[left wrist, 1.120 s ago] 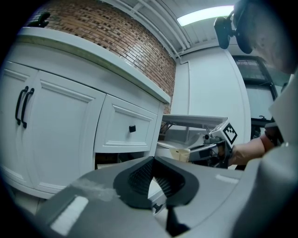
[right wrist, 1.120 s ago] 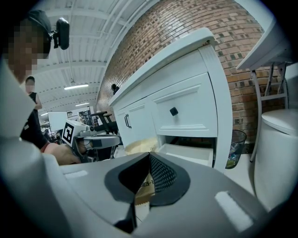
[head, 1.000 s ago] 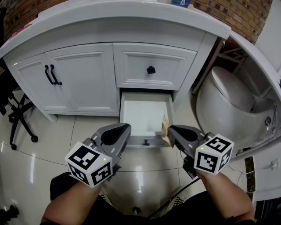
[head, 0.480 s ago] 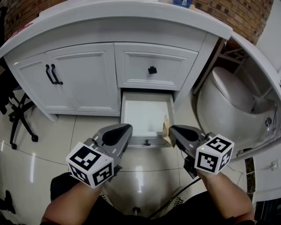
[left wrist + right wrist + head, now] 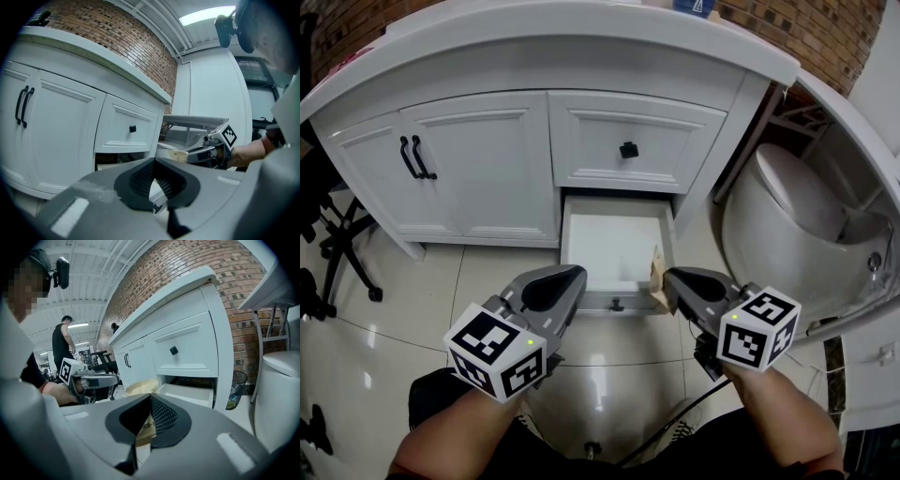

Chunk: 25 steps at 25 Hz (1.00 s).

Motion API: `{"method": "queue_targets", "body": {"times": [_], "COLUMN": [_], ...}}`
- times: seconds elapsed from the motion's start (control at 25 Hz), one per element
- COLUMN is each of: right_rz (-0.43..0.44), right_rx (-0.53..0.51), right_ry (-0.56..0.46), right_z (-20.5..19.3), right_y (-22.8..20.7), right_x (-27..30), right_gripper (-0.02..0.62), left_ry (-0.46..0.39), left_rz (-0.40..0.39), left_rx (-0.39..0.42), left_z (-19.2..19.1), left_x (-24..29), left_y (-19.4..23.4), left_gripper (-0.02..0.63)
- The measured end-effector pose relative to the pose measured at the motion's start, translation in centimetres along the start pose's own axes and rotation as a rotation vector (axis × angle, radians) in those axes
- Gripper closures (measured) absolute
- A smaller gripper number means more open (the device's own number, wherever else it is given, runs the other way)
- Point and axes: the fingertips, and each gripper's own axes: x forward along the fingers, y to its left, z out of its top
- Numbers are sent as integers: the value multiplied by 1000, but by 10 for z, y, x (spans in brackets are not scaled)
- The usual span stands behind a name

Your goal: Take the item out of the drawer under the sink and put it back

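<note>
- Little has moved: the right claw (image 5: 668, 280) still holds the packet (image 5: 656, 279) by the drawer's (image 5: 617, 246) front right corner.
- It is clamped on the packet, which stands on edge.
- The open drawer lies just left of it.
- The left claw (image 5: 570, 276), closed on nothing, waits at the drawer's front left.

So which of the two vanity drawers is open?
The lower drawer, pulled out towards the right gripper holding a tan packet; the upper drawer with the black knob is flush shut.
</note>
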Motion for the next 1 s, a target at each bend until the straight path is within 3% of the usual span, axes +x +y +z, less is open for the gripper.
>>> {"method": "queue_targets", "body": {"times": [0.64, 1.0], "right_rz": [-14, -64], "right_rx": [-12, -284], "right_ry": [-7, 63], "right_z": [3, 26], "right_y": [-5, -19], "right_x": [3, 25], "right_gripper": [586, 586], "left_ry": [-4, -5], "left_rz": [9, -4], "left_rx": [-4, 7], "left_z": [1, 1], "left_x": [-1, 1], "left_y": [2, -2], "left_gripper": [600, 600]}}
